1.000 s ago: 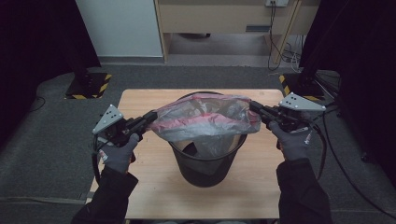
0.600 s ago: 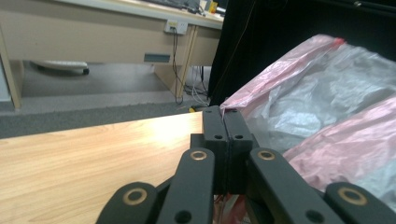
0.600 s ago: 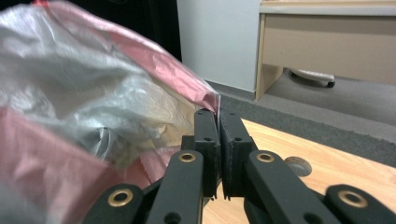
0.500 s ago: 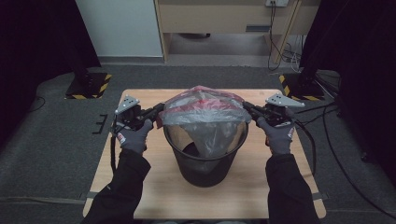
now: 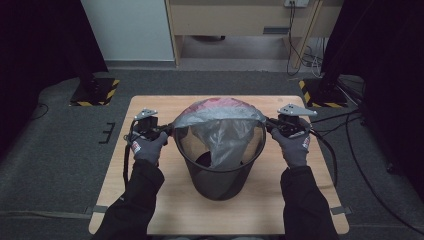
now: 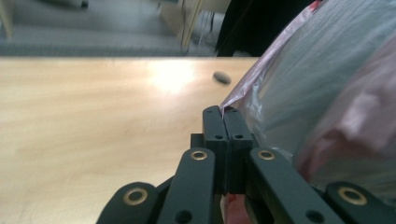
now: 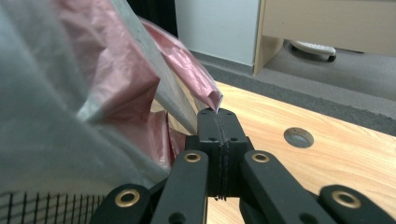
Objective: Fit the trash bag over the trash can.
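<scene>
Translucent plastic, grey with a pinkish-red cast: the bin liner (image 5: 220, 125) is stretched across the mouth of the black mesh wastebasket (image 5: 220, 170), which stands upright near the middle of the wooden desk (image 5: 150, 200). Left gripper (image 5: 162, 131) sits just beside the basket's left rim, right gripper (image 5: 270, 125) just beside the right rim, each in a gloved hand. In the left gripper view the fingers (image 6: 227, 140) are pressed together with a thin edge of the liner (image 6: 299, 93) pinched at their tips; in the right gripper view the fingers (image 7: 217, 135) are likewise closed flat on a fold of the liner (image 7: 116, 84), mesh of the basket (image 7: 42, 207) visible below. Far side of the bag's mouth appears draped over the far rim; the near side hangs slack into the basket and the near rim (image 5: 220, 167) is bare. Judgement: step in hand is fitting the liner over the rim, roughly midway. Next move calls for keeping both pinches firm, drawing the held edges outward and down past the rim on either side, then working the near edge over. Risk: thin film may slip or tear under uneven tension; the light basket could tip.
</scene>
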{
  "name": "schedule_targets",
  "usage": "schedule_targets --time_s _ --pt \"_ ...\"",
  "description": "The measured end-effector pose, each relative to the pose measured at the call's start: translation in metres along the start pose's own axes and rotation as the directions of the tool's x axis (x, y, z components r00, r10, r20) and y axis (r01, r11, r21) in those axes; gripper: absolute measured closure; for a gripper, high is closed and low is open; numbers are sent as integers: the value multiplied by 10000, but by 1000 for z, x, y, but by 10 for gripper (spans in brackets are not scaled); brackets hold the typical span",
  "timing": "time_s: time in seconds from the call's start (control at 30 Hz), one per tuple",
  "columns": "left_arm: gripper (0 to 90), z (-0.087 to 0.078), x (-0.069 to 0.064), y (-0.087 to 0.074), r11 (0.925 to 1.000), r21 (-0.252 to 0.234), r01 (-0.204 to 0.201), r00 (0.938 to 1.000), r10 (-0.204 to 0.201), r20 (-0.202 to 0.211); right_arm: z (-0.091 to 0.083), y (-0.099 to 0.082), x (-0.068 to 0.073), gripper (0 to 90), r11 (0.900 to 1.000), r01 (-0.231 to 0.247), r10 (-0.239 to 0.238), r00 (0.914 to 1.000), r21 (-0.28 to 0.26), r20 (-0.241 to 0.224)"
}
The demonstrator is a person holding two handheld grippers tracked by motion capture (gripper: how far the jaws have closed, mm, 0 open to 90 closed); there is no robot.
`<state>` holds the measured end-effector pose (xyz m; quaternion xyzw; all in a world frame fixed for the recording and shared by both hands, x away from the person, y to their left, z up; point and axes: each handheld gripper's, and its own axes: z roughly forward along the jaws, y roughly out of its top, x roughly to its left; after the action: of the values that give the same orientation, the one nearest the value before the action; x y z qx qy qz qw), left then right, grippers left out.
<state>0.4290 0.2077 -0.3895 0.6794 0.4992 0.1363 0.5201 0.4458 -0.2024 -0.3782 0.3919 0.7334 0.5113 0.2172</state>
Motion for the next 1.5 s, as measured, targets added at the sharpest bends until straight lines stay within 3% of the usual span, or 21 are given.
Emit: schedule_targets --time_s 0.13,0.23,0.3,0.4,0.53,0.6,0.63,0.77,0.9,1.03,1.2,1.4,1.5 --pt "896 -1 4 -2 9994 48 350 9988 -351 329 -3 0 0 898 9995 85 -82 9999 294 -96" --pt "759 -4 7 -4 9977 -420 530 9971 -506 560 -7 0 -1 872 9991 71 -66 9999 430 -130" --pt "670 -10 11 -4 9887 -1140 971 9916 -863 968 -10 0 -1 752 9995 -190 192 9998 253 -101" --pt "593 -25 13 2 9729 -2111 939 9899 -686 1244 -21 0 -7 660 9951 -835 825 9964 -533 -216" --pt "549 -43 8 15 9468 -3049 1032 9798 -440 1950 -40 2 -14 575 9785 -1420 1389 9898 -1498 -306" --pt "513 -47 1 21 9412 -3225 1006 9709 -220 2387 -49 6 -15 562 9646 -1716 1640 9850 -2003 -539" --pt "506 -48 -3 23 9417 -3236 926 9675 -83 2526 -54 10 -15 542 9569 -1767 1665 9840 -2303 -631" --pt "484 -47 -18 26 9486 -3100 637 9573 297 2876 -62 23 -8 493 9463 -1655 1414 9844 -2778 -1047" --pt "475 -41 -30 22 9574 -2861 388 9529 508 2991 -59 38 6 455 9471 -1378 936 9825 -2897 -1611" --pt "488 -39 -36 19 9608 -2764 218 9573 596 2829 -47 45 17 452 9627 -1086 619 9800 -2478 -1893" --pt "514 -45 -38 16 9639 -2659 -140 9626 849 2573 -39 41 25 583 9808 -534 101 9744 -1875 -2247" --pt "588 -52 -45 10 9666 -2463 -709 9732 1212 1955 -47 37 27 744 9787 -313 -135 9763 -2028 -2159" --pt "640 -54 -47 10 9667 -2471 -661 9789 1108 1717 -50 36 29 796 9761 -283 -191 9765 -2156 -2146"
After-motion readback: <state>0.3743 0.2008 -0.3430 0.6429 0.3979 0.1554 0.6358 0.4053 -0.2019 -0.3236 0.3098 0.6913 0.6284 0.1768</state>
